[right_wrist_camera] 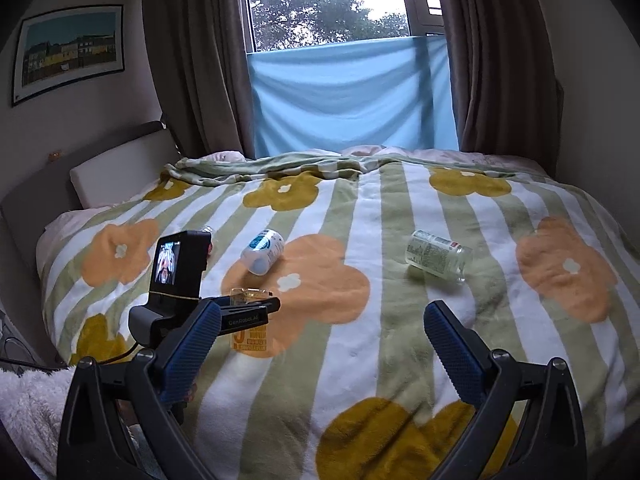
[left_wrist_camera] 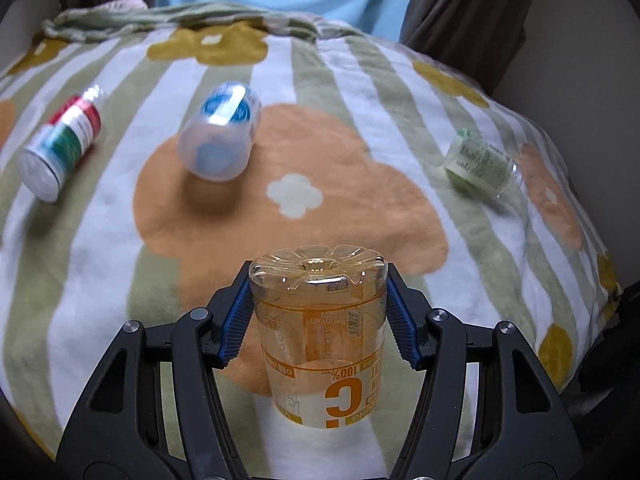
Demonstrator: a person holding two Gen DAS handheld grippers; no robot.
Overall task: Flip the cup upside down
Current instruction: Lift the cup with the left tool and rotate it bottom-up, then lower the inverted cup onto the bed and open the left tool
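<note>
cup inverted on a flowered bed

the left gripper [left_wrist_camera: 319, 316] clamps the clear orange cup [left_wrist_camera: 320, 336] base-up over a striped, flowered blanket [right_wrist_camera: 360, 216]. the right gripper [right_wrist_camera: 322, 344] hangs spread and empty. 3 bottles lie on the blanket: red-green [left_wrist_camera: 60, 148], blue-white [right_wrist_camera: 263, 251], green-labelled [right_wrist_camera: 438, 254]. brown curtains [right_wrist_camera: 496, 52] flank a window [right_wrist_camera: 326, 0].

Home bedroom: bed [right_wrist_camera: 400, 208] with floral blanket, curtains [right_wrist_camera: 492, 60], framed picture [right_wrist_camera: 70, 50].

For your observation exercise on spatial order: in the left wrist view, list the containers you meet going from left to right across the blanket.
Red, green and silver labelled bottle lying on its side → white plastic bottle with blue label → clear orange-printed cup held upside down in the left hand-held gripper → pale green labelled clear bottle.
</note>
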